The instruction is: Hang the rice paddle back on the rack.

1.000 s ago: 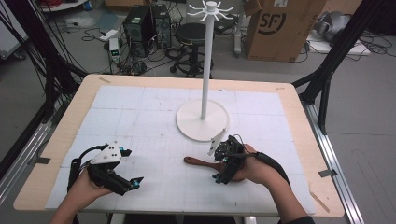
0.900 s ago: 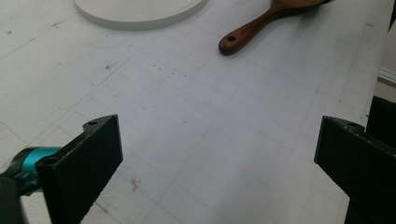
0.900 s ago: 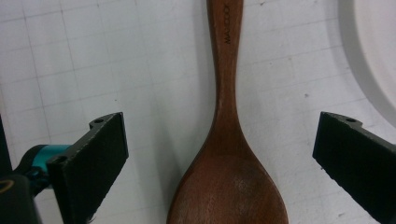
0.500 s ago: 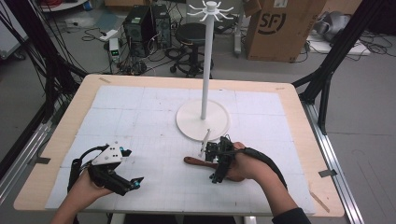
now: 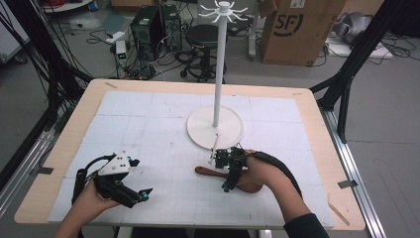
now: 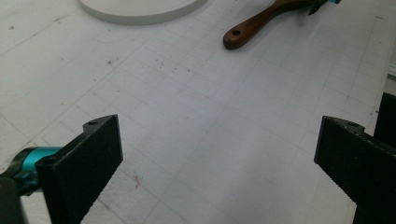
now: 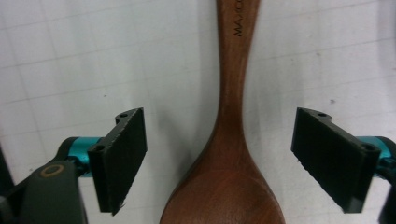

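Reaching down over the dark brown wooden spoon (image 7: 224,154), the right gripper (image 7: 229,158) has a jaw on each side of the spoon's neck, and neither jaw touches the wood. The jaws have just been closing in, with the spoon between them. The spoon lies flat on the white grid mat (image 5: 148,129), near the person's edge of the table, with its bowl under the right hand (image 5: 260,171) and its handle pointing to the left in the high view. This looks like the grab step. Next, the jaws likely need to squeeze the thin neck tight, then lift. The left gripper (image 5: 130,191) rests on the mat with its jaws wide apart and nothing in them. Farther back stands the tall white stand with hooks on top (image 5: 218,64), on its round base. Small letters on the spoon handle start with "MAJ". Beyond the table, the brown cardboard box (image 5: 292,29) says "SF".
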